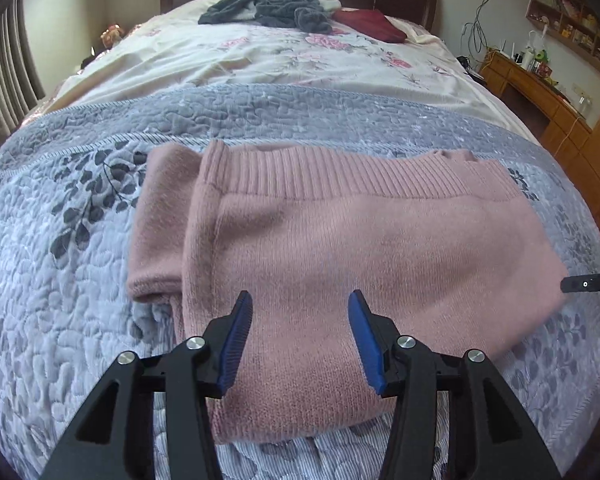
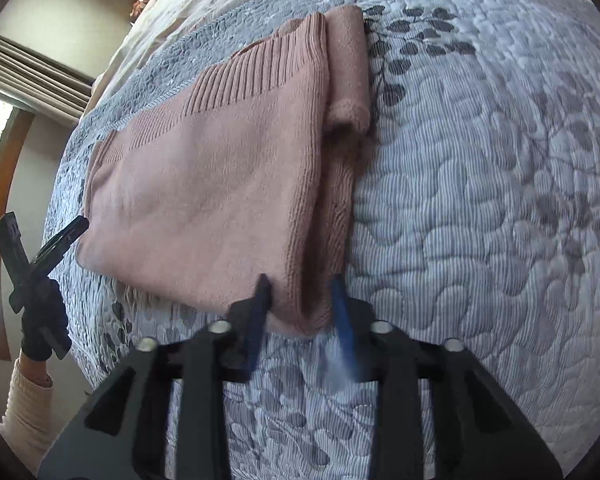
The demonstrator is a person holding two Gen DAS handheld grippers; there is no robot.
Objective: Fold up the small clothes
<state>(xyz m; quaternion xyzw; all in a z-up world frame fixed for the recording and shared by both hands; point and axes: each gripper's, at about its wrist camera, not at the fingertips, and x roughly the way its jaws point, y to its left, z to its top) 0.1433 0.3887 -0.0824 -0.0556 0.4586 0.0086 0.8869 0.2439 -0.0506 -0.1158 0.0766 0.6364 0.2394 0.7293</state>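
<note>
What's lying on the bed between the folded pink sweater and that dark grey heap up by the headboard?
Only bedding: a band of grey quilted bedspread, then cream floral sheet, seen in the left wrist view.

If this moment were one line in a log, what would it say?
pink knitted garment: folded on grey quilted bedspread | left gripper: open above it | right gripper: open, straddling its corner

Dusty-pink sweater (image 1: 340, 240) lies on a grey-blue quilt (image 1: 60, 300) patterned with dark leaves; gripper pads (image 1: 236, 344) are blue.
</note>
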